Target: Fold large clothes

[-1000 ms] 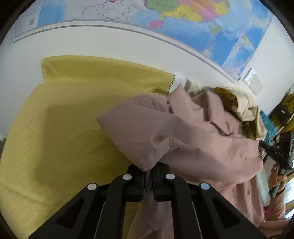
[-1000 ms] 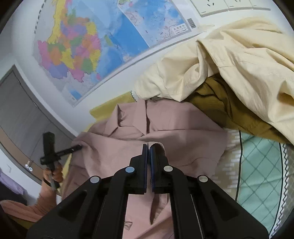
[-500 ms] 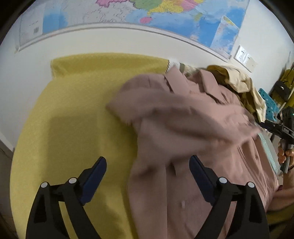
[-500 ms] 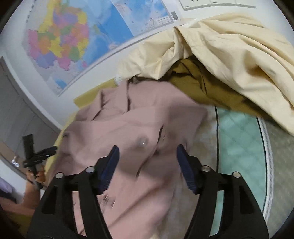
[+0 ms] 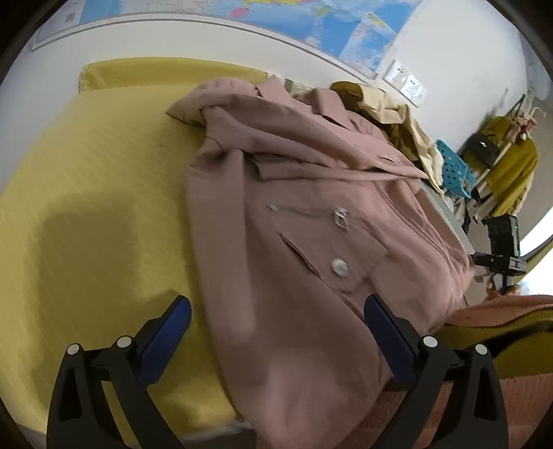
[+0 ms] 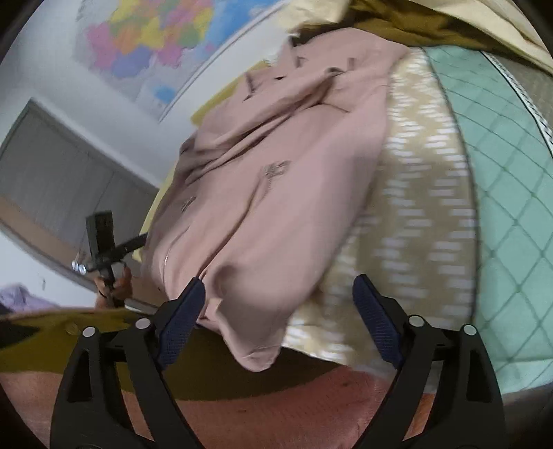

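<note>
Since one second ago both grippers have let go of the pink jacket, which was then pinched in each of them; it now lies spread out.

In the left wrist view, the left gripper has its jaws wide apart and holds nothing. The jacket lies on the yellow sheet, with its collar at the far side and its hem hanging over the near edge. Far right of it is a heap of beige and olive clothes. A map hangs on the far wall.

In the right wrist view, the right gripper also has its jaws released and empty. The jacket lies on the left, partly over a beige patterned cover, with a green quilted cover to the right. The other gripper shows at the left, beyond the jacket.
</note>
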`<action>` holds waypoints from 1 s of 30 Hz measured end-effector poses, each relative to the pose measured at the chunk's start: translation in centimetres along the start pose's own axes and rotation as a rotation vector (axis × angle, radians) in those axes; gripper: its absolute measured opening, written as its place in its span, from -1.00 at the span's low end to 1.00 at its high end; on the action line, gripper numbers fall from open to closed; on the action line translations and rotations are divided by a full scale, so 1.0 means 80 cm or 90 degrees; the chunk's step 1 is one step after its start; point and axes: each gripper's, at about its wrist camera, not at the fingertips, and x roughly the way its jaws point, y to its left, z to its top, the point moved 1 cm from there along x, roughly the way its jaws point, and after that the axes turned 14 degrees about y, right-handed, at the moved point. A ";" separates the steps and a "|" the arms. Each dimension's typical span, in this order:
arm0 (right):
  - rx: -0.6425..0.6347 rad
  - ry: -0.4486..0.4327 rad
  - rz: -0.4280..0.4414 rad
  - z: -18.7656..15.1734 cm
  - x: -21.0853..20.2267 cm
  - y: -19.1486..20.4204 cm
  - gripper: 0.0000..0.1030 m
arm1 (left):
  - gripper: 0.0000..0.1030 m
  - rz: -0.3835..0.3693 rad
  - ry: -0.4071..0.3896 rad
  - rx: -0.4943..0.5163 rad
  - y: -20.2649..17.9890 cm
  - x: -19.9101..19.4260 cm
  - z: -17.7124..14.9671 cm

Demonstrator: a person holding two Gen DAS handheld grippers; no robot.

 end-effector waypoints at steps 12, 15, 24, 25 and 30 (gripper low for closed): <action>-0.041 0.028 0.096 0.008 0.049 0.034 -0.68 | -0.15 -0.070 -0.003 -0.006 -0.041 0.013 -0.014; -0.028 0.012 0.151 0.004 0.035 0.030 -0.81 | -0.86 -0.024 0.007 -0.052 -0.035 0.015 -0.006; -0.068 -0.097 0.195 -0.018 -0.062 0.047 -0.85 | -0.88 -0.063 -0.069 -0.069 -0.035 -0.059 -0.006; -0.058 -0.079 0.190 -0.020 -0.054 0.043 -0.85 | -0.81 -0.066 -0.036 -0.072 -0.030 -0.047 -0.008; -0.003 -0.001 0.164 -0.035 -0.005 0.011 -0.62 | -0.02 -0.071 0.017 -0.081 -0.014 -0.007 -0.021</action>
